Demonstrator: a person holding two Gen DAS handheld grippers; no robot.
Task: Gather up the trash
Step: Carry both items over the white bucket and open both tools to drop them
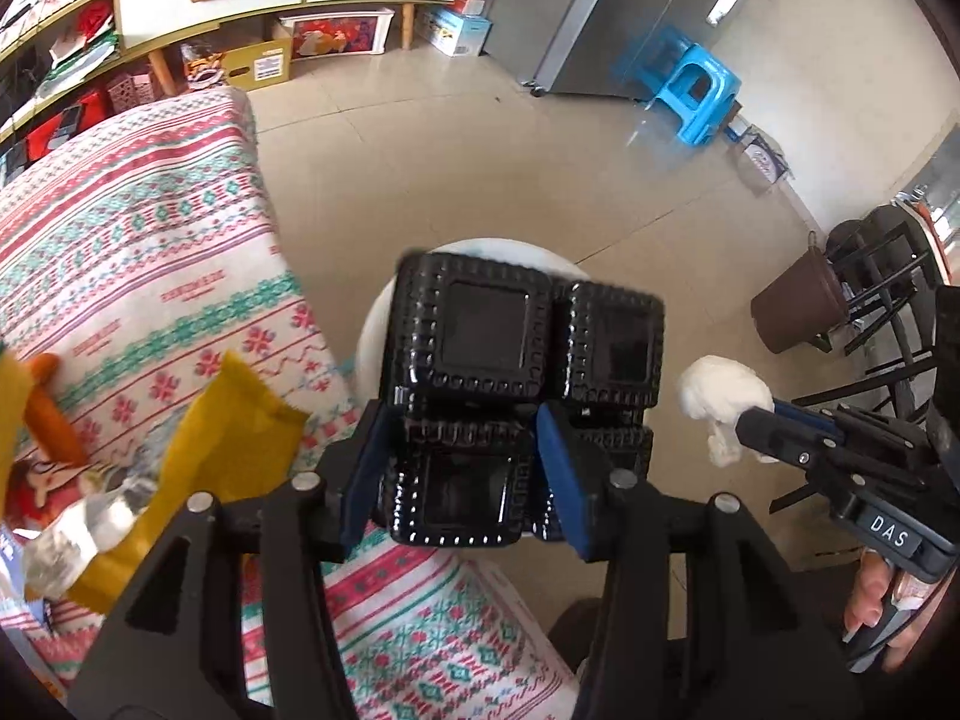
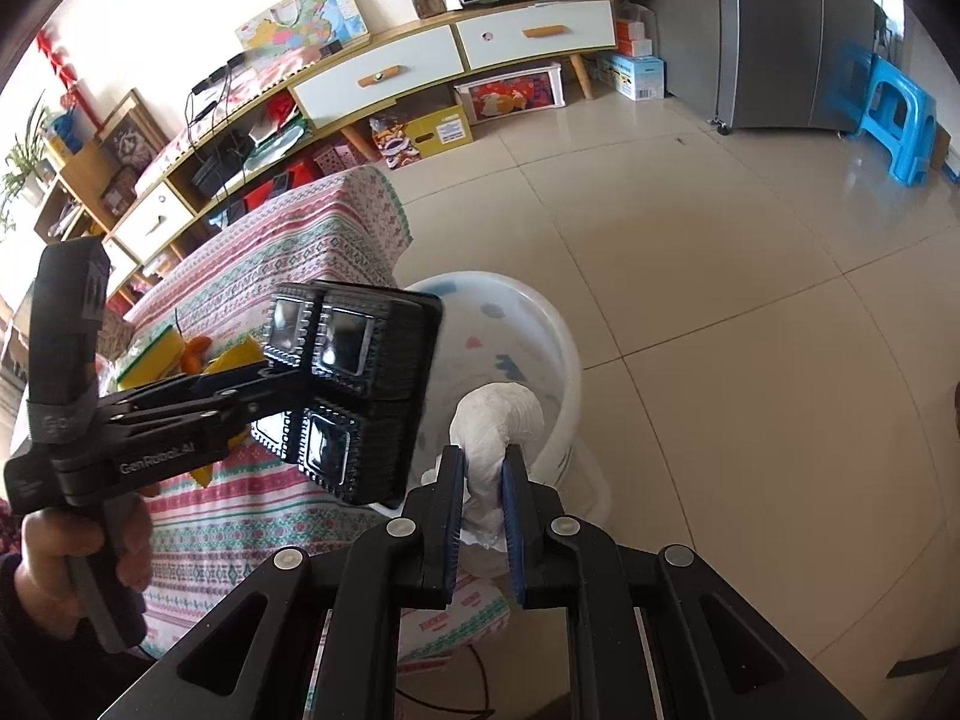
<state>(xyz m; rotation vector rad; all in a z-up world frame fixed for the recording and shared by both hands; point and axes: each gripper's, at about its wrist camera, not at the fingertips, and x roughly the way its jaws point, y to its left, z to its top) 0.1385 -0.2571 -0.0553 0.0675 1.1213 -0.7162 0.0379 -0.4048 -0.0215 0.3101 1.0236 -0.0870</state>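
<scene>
Left hand-held gripper (image 1: 462, 468) straddles a black 4-cell tray (image 1: 522, 390), seemingly pinching it, over the white bin (image 2: 540, 360); right hand-held gripper (image 2: 485, 498) pinches crumpled tissue (image 2: 498, 420).

A black, glossy, four-compartment plastic tray (image 1: 528, 396) is tilted over the white spotted plastic bin (image 2: 540, 348). A crumpled white tissue wad (image 2: 498, 426) sits at the tray's three o'clock.

Bright daylight, floor glare, fisheye-warped dark edges.
</scene>
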